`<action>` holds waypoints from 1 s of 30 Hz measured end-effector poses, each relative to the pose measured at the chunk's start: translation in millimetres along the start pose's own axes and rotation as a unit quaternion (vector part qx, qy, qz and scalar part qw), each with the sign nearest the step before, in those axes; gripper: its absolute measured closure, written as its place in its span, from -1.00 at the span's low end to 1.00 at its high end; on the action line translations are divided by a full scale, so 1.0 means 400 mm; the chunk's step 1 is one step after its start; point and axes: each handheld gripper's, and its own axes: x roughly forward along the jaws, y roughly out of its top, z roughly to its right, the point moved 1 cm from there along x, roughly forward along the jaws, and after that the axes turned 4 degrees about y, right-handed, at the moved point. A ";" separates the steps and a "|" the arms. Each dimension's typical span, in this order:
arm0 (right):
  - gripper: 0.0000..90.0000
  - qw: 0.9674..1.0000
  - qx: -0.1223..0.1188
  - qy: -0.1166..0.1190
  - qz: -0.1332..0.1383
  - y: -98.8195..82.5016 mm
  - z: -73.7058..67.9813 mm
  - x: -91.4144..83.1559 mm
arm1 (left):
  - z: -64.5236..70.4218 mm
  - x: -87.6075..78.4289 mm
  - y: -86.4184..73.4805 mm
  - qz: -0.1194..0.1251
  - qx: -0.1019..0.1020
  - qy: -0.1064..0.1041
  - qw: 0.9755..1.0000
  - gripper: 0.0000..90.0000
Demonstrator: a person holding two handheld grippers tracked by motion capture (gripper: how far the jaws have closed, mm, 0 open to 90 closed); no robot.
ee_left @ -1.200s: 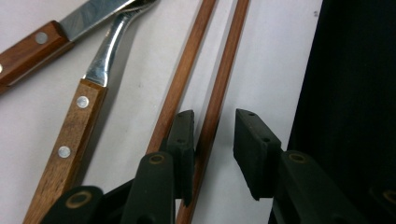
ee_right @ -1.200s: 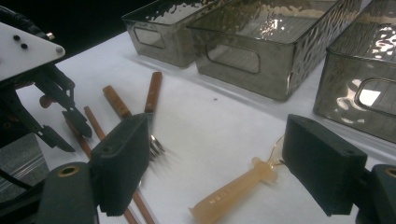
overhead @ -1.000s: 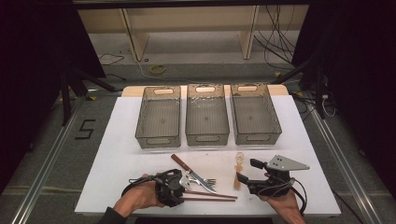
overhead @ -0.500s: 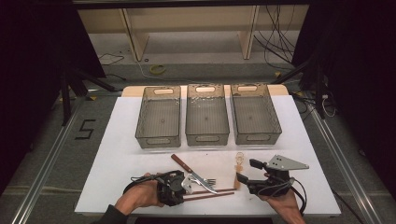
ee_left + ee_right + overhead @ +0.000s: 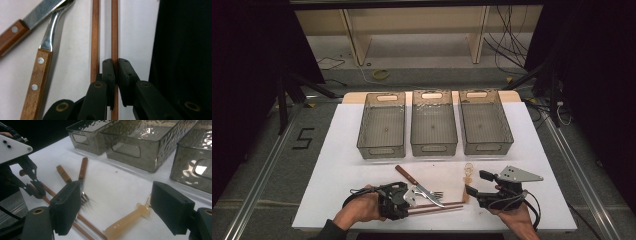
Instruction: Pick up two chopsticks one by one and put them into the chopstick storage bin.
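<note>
Two brown chopsticks [image 5: 439, 206] lie side by side near the table's front edge. My left gripper [image 5: 411, 201] lies low at their left end, shut on the nearer chopstick [image 5: 114, 37]; the other chopstick [image 5: 95, 37] runs free beside its jaws. My left gripper [image 5: 116, 63] has its pads pressed on the stick. A wooden-handled knife [image 5: 408, 179] and fork [image 5: 428, 192] cross just behind. An amber plastic spoon [image 5: 467, 181] lies to the right. My right gripper [image 5: 476, 183] stands open next to the spoon [image 5: 127, 221], and nothing sits between the jaws of the right gripper [image 5: 117, 202].
Three smoky clear bins stand in a row behind the cutlery: left bin [image 5: 382, 147], middle bin [image 5: 433, 146], right bin [image 5: 486, 146]. The white table cover [image 5: 337, 170] ends close in front of both hands. The floor drops away dark on both sides.
</note>
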 end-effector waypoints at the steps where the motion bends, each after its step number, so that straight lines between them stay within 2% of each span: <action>1: -0.44 1.000 0.000 0.000 0.000 0.000 0.000 0.000 | 0.000 -0.005 0.000 0.005 -0.003 -0.001 1.000 0.86; 3: -0.43 1.000 0.001 0.000 0.001 0.000 0.001 0.000 | -0.003 -0.015 0.000 0.011 -0.002 0.003 1.000 0.86; 8: -0.44 1.000 0.003 -0.002 0.004 0.001 0.003 -0.003 | -0.013 -0.042 -0.004 0.044 -0.022 0.008 0.999 0.86; 11: -0.44 1.000 0.004 -0.006 0.008 0.001 0.005 -0.005 | -0.024 -0.061 -0.009 0.064 -0.042 0.012 0.997 0.86; 25: -0.44 1.000 0.006 -0.007 0.012 0.002 0.006 -0.008 | -0.057 -0.075 -0.026 0.087 -0.099 0.033 0.991 0.86; 30: -0.44 1.000 0.007 -0.007 0.012 0.002 0.007 -0.008 | -0.068 -0.087 -0.029 0.098 -0.117 0.047 0.987 0.86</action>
